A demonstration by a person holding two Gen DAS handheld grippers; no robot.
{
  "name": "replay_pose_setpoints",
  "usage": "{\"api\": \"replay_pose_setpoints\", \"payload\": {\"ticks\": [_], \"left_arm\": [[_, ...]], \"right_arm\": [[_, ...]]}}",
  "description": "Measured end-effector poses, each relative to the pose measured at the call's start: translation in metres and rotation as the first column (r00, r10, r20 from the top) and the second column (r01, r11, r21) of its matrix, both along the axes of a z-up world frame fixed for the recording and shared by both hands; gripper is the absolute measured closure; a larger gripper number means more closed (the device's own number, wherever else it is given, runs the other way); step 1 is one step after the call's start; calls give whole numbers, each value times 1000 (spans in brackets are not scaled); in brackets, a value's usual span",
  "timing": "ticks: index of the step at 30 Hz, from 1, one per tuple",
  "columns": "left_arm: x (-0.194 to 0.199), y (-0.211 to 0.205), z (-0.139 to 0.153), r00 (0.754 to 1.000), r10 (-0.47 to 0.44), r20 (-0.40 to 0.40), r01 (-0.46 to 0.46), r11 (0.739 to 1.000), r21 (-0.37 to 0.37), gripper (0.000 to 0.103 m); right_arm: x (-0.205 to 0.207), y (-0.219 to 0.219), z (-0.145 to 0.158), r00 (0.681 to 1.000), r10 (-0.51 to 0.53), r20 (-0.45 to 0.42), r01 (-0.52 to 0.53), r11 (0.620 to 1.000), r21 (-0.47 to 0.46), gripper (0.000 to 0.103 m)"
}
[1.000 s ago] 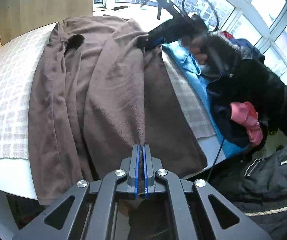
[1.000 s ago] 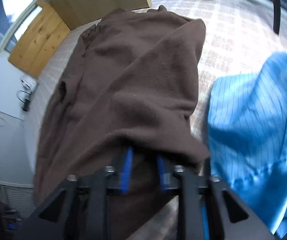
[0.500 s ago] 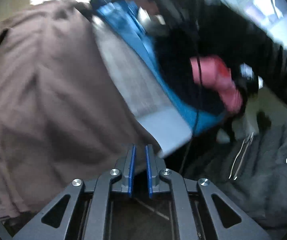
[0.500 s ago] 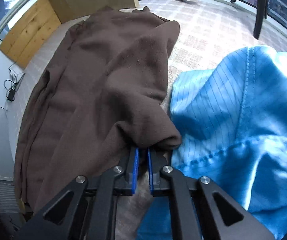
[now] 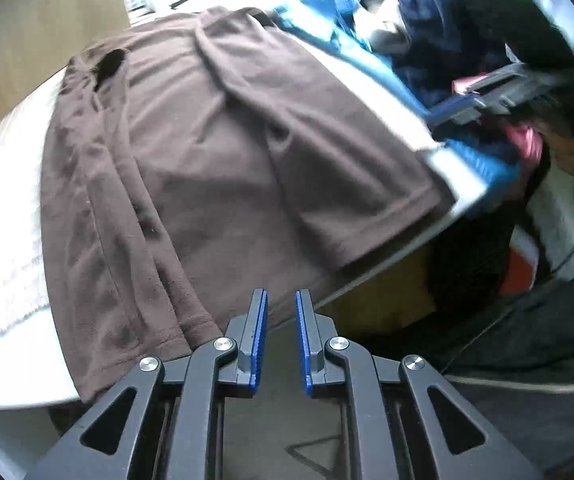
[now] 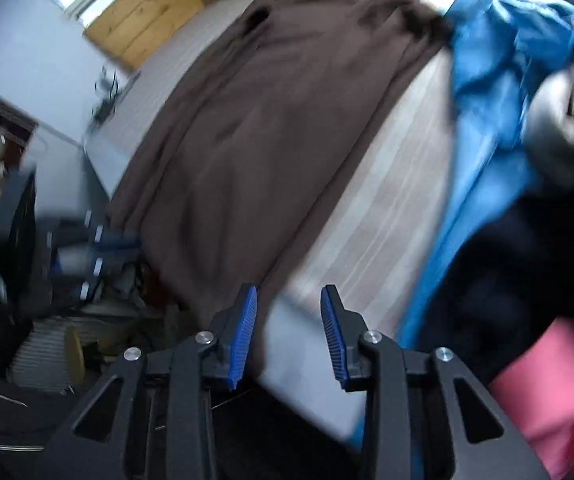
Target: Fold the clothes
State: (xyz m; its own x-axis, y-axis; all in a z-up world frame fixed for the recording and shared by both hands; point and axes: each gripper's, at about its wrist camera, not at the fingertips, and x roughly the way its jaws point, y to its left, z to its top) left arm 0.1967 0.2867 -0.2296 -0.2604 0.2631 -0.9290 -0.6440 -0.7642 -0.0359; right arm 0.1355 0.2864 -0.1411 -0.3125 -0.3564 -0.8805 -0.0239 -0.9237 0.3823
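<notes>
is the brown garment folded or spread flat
Partly folded. The brown garment lies on the table with its right part lapped over the middle in a long crease; the left side is still bunched and its hem overhangs the edge.

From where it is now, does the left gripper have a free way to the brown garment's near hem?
Probably yes. The left gripper has its jaws opening with nothing between them, and the brown garment drapes over the table edge just beside its left finger, with nothing lying across the hem.

Brown fleece garment (image 5: 223,168): folded lengthwise on the tabletop (image 5: 11,356), its hem overhanging the near edge. Left hand-held gripper (image 5: 281,336): jaws opening, nothing between them. Blue garment (image 5: 351,48) and dark clothes pile (image 5: 447,40): far right.
</notes>
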Motion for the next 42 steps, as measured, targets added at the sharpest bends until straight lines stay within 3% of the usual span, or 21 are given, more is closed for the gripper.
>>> {"api": "replay_pose_setpoints", "payload": {"ticks": [6, 7, 8, 11, 13, 15, 18, 20, 22, 23, 26, 28, 30, 31, 34, 40, 41, 42], "left_arm": [[-3, 2, -7, 997, -70, -32, 70, 997, 20, 89], [-4, 1, -7, 996, -77, -37, 78, 996, 31, 91], [-5, 0, -8, 996, -84, -42, 86, 995, 42, 96], [-10, -6, -7, 997, -82, -8, 82, 995, 50, 100], [-5, -9, 0, 996, -90, 5, 90, 995, 36, 100], [6, -13, 9, 993, -119, -8, 120, 992, 35, 101], [12, -10, 2, 989, -144, 39, 144, 989, 24, 103], [13, -7, -8, 988, -144, 54, 145, 989, -5, 103], [15, -7, 0, 991, -125, 49, 124, 992, 19, 103], [15, -7, 6, 993, -113, 45, 111, 993, 39, 103], [20, 6, 36, 997, -78, -10, 79, 991, 106, 103], [21, 27, 46, 996, -80, -44, 86, 983, 164, 92], [23, 51, 46, 992, -104, -65, 115, 975, 190, 71], [22, 63, 42, 991, -113, -69, 125, 974, 189, 72], [16, 94, 30, 992, -123, -35, 128, 972, 198, 72], [12, 137, 0, 988, -151, 3, 150, 980, 130, 70], [7, 138, -4, 991, -129, 15, 126, 982, 141, 73], [4, 136, -5, 994, -110, 20, 105, 982, 159, 84]], "right_arm": [[9, -23, -18, 1000, -30, -9, 30, 999, 36, 70], [9, -22, -19, 999, -40, -12, 41, 999, 23, 76], [10, -21, -22, 999, -49, -8, 49, 999, 6, 98], [6, -25, -25, 997, -64, 29, 66, 995, -78, 98], [10, -22, -10, 997, -80, 18, 81, 989, -126, 98], [16, -15, -4, 994, -105, 15, 106, 986, -132, 99], [25, -5, 7, 990, -142, 10, 142, 980, -141, 99], [20, -12, -8, 991, -111, 76, 118, 988, -103, 95], [15, -20, -15, 987, -63, 145, 68, 997, -29, 95], [14, -18, -6, 989, -47, 137, 47, 999, 5, 95], [5, 4, 30, 997, -51, 54, 48, 997, 65, 86], [-16, 35, 58, 994, -100, -48, 104, 990, 96, 74], [-51, 64, 78, 980, -130, -153, 146, 984, 101, 56], [-73, 79, 85, 971, -136, -198, 158, 982, 101, 51], [-137, 114, 81, 964, -132, -230, 172, 971, 166, 52], [-209, 159, 49, 979, -110, -174, 154, 953, 260, 52], [-218, 163, 44, 980, -111, -164, 153, 950, 272, 52], [-222, 165, 41, 982, -108, -158, 149, 950, 273, 52]]}}
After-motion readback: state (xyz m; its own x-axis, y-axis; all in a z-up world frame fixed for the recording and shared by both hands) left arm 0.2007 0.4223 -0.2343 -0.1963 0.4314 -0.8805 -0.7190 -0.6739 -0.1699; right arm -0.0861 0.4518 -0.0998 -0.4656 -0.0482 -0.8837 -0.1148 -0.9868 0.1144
